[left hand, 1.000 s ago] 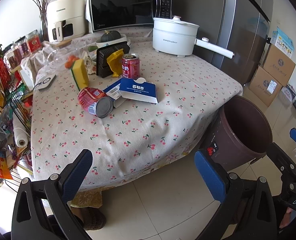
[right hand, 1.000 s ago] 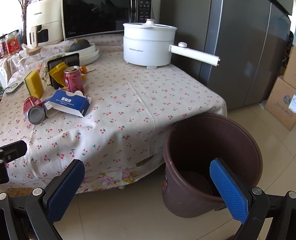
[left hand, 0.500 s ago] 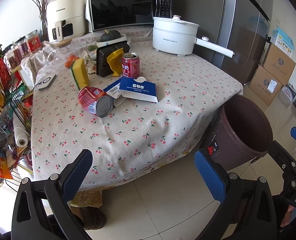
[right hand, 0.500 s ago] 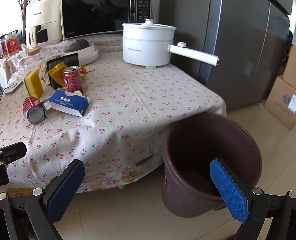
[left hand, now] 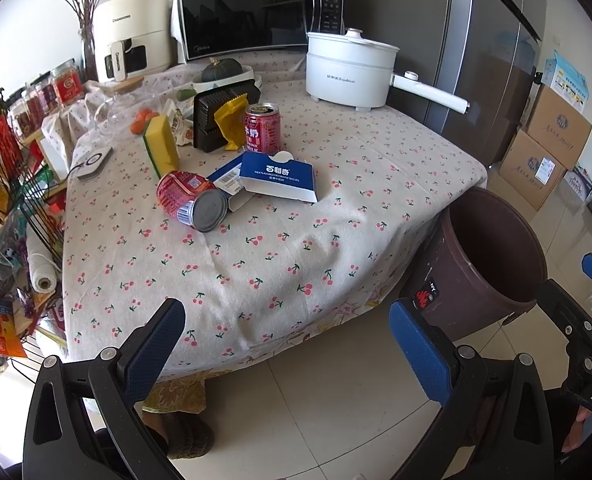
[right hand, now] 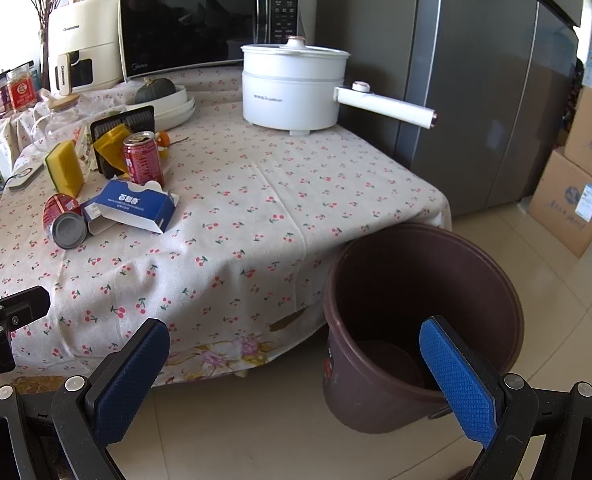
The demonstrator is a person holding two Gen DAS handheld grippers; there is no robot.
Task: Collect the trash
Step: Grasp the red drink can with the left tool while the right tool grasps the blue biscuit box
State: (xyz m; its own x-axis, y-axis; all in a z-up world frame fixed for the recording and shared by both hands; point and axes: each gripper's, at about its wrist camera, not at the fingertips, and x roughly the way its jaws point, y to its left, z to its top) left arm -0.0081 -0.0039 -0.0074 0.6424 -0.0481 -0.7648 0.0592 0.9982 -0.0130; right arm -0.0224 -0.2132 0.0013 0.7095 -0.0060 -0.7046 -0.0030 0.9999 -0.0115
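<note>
On the cherry-print tablecloth (left hand: 280,248) lie a tipped red can (left hand: 188,198), a blue carton (left hand: 280,176) and an upright red can (left hand: 262,127). They also show in the right wrist view: tipped can (right hand: 64,220), blue carton (right hand: 136,204), upright can (right hand: 143,158). A yellow wrapper (left hand: 230,118) leans on a black holder behind them. A brown trash bin (left hand: 492,256) (right hand: 420,320) stands on the floor at the table's right corner. My left gripper (left hand: 286,344) is open and empty, in front of the table edge. My right gripper (right hand: 294,368) is open and empty, near the bin.
A white electric pot (left hand: 350,72) with a long handle, a microwave (left hand: 256,12) and an air fryer (left hand: 132,34) stand at the table's back. A yellow sponge (left hand: 161,144) and jars sit left. A wire rack (left hand: 4,200) stands left of the table. Cardboard boxes (left hand: 544,152) and a fridge (left hand: 484,48) are right.
Both grippers have drifted very slightly; the view is almost unchanged. Nothing on the table has moved.
</note>
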